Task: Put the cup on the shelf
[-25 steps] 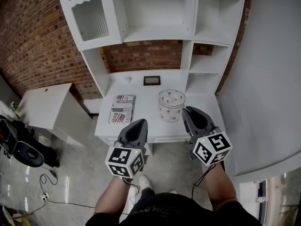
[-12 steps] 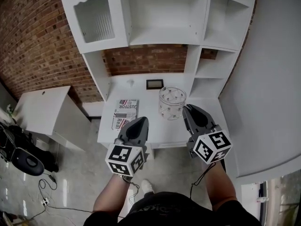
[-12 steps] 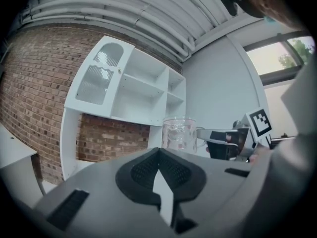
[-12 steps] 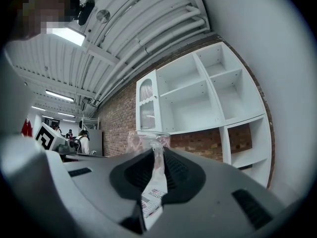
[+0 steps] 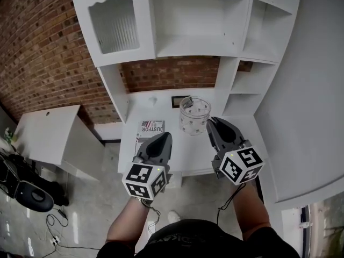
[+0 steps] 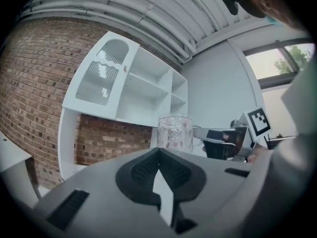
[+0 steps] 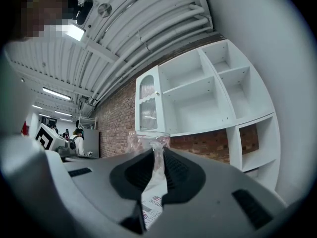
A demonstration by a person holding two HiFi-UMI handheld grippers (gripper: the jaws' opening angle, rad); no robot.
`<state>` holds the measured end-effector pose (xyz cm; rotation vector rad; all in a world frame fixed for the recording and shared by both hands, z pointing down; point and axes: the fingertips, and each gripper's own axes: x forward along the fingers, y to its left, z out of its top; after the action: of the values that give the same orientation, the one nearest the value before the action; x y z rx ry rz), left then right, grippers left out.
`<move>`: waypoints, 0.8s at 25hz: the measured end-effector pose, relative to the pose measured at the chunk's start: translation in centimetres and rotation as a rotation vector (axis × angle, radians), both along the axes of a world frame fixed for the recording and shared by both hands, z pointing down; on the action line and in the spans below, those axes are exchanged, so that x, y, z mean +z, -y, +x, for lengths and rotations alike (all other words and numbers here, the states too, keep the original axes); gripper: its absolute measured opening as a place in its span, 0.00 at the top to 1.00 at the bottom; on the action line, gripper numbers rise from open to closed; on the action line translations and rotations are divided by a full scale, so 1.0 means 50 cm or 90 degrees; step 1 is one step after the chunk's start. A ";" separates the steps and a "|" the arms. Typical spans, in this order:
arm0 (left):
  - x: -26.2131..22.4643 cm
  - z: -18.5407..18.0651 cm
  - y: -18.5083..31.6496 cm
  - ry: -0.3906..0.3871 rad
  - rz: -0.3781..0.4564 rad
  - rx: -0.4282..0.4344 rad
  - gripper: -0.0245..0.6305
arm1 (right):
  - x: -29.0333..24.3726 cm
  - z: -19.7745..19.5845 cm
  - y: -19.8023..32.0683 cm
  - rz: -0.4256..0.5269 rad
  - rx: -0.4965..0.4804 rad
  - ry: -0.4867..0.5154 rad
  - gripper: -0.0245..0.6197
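Observation:
A clear glass cup [image 5: 194,115] with small pink hearts hangs above the white desk [image 5: 161,150], held by its handle. My right gripper [image 5: 210,123] is shut on that handle. In the right gripper view the handle [image 7: 157,150] sits pinched between the pads, with the cup [image 7: 143,140] just beyond. My left gripper [image 5: 163,138] is shut and empty, level with the right one and to the cup's left. From the left gripper view the cup [image 6: 175,132] stands upright beside the right gripper [image 6: 205,135]. The white shelf unit [image 5: 199,47] rises ahead, its open compartments bare.
A magazine [image 5: 152,128] lies on the desk's left part. A small dark frame [image 5: 175,101] stands at the back, partly behind the cup. A glazed cabinet door [image 5: 115,23] closes the upper left compartment. A white side table [image 5: 54,133] and a black chair [image 5: 27,193] stand at left.
Both grippers and the cup have come closer to the shelf unit. The cup now overlaps the small frame at the back of the desk.

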<state>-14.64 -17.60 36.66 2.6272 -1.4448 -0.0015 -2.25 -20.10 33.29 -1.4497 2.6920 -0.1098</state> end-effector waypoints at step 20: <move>-0.034 -0.058 0.060 -0.003 0.016 0.049 0.96 | -0.044 -0.081 0.077 0.020 0.026 -0.006 0.90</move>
<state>-17.52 -20.62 34.95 2.6985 -1.3502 -0.0183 -6.29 -23.94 31.08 -1.4997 2.6566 -0.0584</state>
